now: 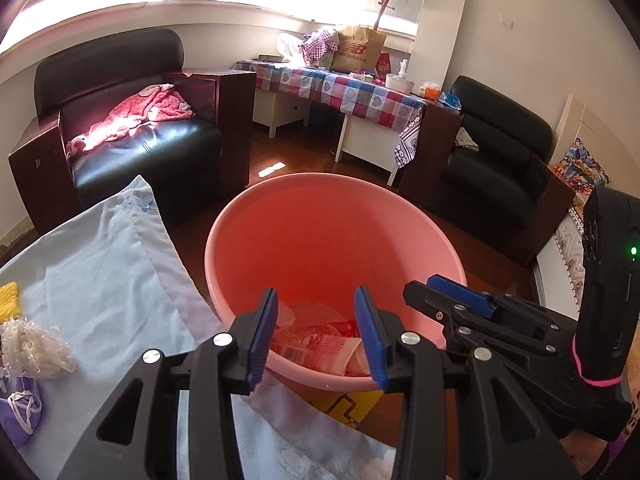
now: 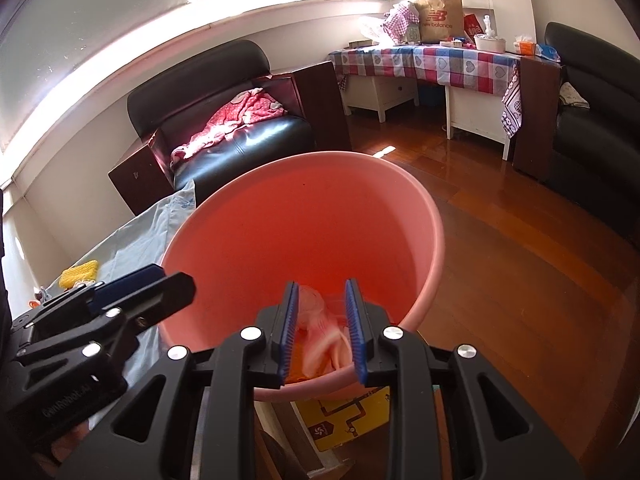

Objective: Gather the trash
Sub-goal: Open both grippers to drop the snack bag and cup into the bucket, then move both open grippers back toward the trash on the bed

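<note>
**Both claws over the bucket, more trash off to the left**

A sunlit sitting room with a wood floor (image 2: pixel 500 240) frames the work: a counter under a pale blue cloth (image 1: pixel 112 276) on the left, a pink bucket (image 1: pixel 256 224) standing just beside its edge.

Nearest, the left claw (image 1: pixel 316 332) hangs above the bucket's near rim, fingers parted with nothing between them; through the gap show wrappers (image 1: pixel 320 344) already lying in the bottom. The right claw (image 2: pixel 322 332) sits close alongside, also over the near rim. Its fingers stand somewhat apart with pale crumpled trash (image 2: pixel 320 336) showing between them, blurred. Whether that piece is pinched, falling or already lying in the bucket I cannot tell.

Below the bucket a yellow card (image 2: pixel 348 420) lies on a lower surface.

What the next move turns on: the remaining trash lies to the left of both claws, on the cloth. A crumpled plastic wad (image 1: pixel 34 348) and a purple mask (image 1: pixel 20 408) sit at the left edge of the left view, a yellow knitted piece (image 1: pixel 9 300) a little further back. The left claw is the nearer by my reckoning, and it is free; a swing left and down would reach the wad first.

Further off, a black armchair (image 1: pixel 132 128) holds a red garment (image 1: pixel 136 116), and a checked table (image 1: pixel 352 92) carries a paper bag (image 1: pixel 358 50).
</note>
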{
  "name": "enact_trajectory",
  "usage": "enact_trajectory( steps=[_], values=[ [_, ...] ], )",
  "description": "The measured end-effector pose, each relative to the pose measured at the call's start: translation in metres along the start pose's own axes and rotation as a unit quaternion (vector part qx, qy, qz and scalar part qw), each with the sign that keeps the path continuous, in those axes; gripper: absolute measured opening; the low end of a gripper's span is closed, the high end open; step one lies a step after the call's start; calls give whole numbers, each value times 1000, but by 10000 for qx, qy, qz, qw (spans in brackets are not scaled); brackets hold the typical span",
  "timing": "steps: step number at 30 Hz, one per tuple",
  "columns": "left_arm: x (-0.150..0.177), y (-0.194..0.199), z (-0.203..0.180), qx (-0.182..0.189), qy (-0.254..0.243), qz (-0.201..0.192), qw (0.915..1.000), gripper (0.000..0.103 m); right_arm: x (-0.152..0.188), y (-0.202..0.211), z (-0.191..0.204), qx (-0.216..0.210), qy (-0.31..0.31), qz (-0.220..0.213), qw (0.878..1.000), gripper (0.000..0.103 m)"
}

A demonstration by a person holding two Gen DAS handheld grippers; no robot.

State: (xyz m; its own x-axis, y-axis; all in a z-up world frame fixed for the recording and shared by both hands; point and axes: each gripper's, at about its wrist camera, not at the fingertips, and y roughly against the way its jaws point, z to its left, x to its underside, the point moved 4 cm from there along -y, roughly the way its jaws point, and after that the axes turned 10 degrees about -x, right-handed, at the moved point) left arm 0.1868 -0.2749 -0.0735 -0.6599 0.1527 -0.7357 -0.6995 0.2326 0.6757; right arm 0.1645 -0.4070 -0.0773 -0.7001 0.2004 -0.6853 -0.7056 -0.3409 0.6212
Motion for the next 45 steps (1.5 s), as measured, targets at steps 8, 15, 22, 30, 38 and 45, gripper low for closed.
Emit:
enact_trajectory(
  steps=[8, 15, 22, 30, 38, 45],
  values=[
    [-1, 30, 26, -58, 317, -188, 9993, 39, -2, 19, 14, -137, 100, -159, 9997, 25],
    [0, 75, 60, -187, 511, -534, 9971, 39, -6, 40, 32, -259, 279, -279, 9989, 25],
    [7, 116, 105, -511, 692, -814, 9930, 39, -13, 51, 49, -324, 395, -335, 9981, 25],
    [30, 146, 158, -905, 1090, -858, 9862, 41, -10, 40, 86, -688, 536, -180, 9960, 25],
    [70, 164, 224, -1499, 1575, -691, 9736, 42, 10, 8, 146, -1292, 864, 272, 9875, 25],
    [110, 174, 274, -2068, 1890, -438, 9590, 42, 33, -24, 206, -1791, 1172, 739, 9740, 25]
  ],
)
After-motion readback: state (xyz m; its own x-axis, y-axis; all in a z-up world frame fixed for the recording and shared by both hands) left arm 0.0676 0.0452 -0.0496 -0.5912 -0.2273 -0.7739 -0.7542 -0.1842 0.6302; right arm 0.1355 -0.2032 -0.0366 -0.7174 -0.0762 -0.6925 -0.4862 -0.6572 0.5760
